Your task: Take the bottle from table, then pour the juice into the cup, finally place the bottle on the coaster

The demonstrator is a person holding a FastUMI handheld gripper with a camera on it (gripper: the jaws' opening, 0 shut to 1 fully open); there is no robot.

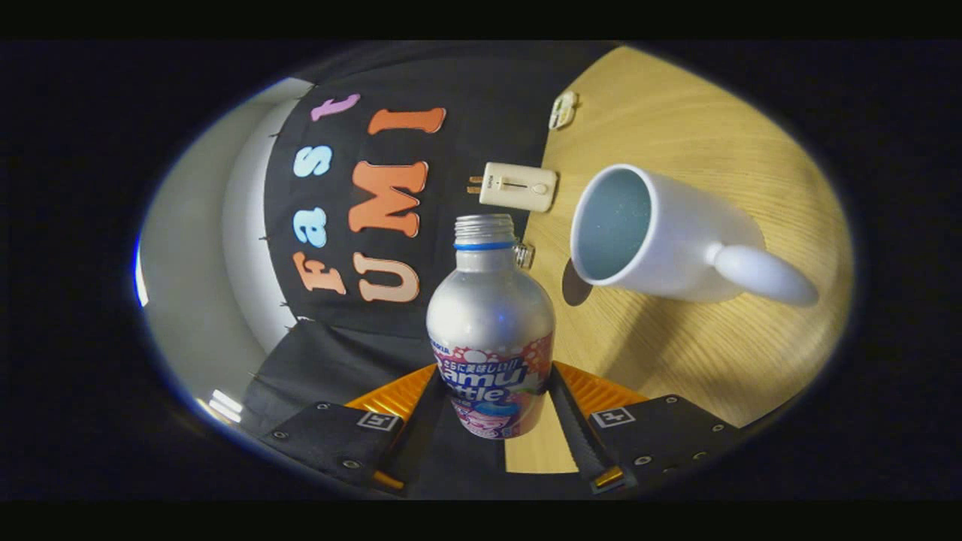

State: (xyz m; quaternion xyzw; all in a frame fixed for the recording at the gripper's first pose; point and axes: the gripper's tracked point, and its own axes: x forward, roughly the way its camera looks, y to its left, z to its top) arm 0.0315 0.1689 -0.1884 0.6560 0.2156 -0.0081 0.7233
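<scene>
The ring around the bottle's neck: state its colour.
Blue, on the silver bottle held between the tongs; clearest in the gripper view.

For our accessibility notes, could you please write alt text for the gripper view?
The gripper is shut on an uncapped silver bottle, both fingers pressing its labelled lower body, with the view tilted. A white cup stands on the wooden table beyond the fingers, its mouth near the bottle's mouth. A small cream device lies farther off.
</scene>
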